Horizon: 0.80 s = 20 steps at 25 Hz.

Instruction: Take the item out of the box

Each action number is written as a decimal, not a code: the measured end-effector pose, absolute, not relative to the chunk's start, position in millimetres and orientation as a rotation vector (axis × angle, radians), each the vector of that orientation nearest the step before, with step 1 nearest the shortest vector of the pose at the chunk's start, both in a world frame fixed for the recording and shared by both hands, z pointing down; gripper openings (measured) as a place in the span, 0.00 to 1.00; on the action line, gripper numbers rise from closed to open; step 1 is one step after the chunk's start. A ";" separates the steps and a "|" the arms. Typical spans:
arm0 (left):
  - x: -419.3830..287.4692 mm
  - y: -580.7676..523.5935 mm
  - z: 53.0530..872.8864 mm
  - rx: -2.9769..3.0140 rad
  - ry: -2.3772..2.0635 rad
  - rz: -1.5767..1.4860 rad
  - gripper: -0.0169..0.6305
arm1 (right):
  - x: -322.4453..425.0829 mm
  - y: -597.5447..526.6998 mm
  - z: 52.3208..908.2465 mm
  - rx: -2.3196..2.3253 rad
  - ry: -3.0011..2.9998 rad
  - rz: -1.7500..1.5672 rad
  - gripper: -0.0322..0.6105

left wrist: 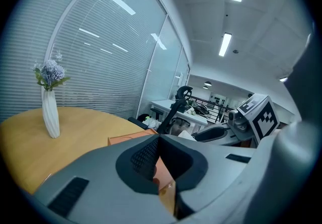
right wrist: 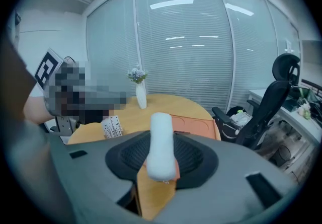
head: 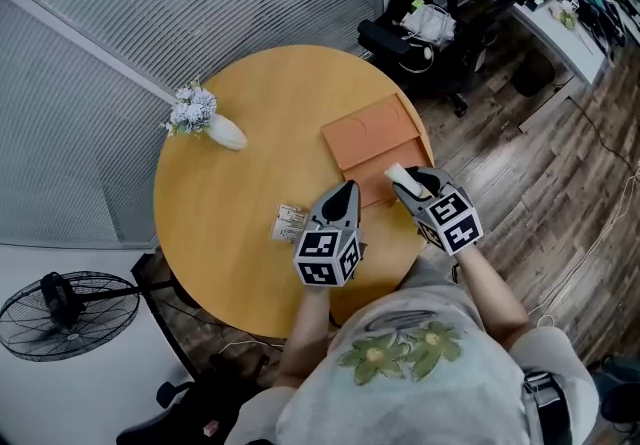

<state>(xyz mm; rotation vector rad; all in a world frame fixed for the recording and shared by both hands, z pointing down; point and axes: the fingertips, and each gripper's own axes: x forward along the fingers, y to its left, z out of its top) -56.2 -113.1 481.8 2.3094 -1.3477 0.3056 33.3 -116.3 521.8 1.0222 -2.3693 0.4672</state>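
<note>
A flat orange box (head: 372,145) lies on the right half of the round wooden table (head: 240,173). My right gripper (head: 408,183) hangs above the box's near right corner, shut on a white cylindrical roll (head: 397,173). In the right gripper view the roll (right wrist: 162,142) stands upright between the pads, with the box (right wrist: 196,126) behind it. My left gripper (head: 345,191) sits over the box's near edge. Its jaws meet at the tips (left wrist: 158,138) and I see nothing held between them. The box (left wrist: 128,140) shows just past them.
A white vase of pale flowers (head: 205,121) stands at the table's far left. A small printed packet (head: 290,223) lies left of my left gripper. A black office chair (head: 420,33) and desks stand beyond the table. A floor fan (head: 65,311) stands at the lower left.
</note>
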 end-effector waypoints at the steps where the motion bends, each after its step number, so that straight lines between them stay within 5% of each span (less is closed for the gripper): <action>1: -55.3 -113.5 481.2 2.311 -1.345 0.306 0.03 | 33.4 -116.9 518.9 1.026 -2.376 0.464 0.29; 20: -51.8 -107.5 473.8 2.325 -1.319 0.279 0.03 | 26.7 -111.1 465.0 1.114 -2.532 0.324 0.28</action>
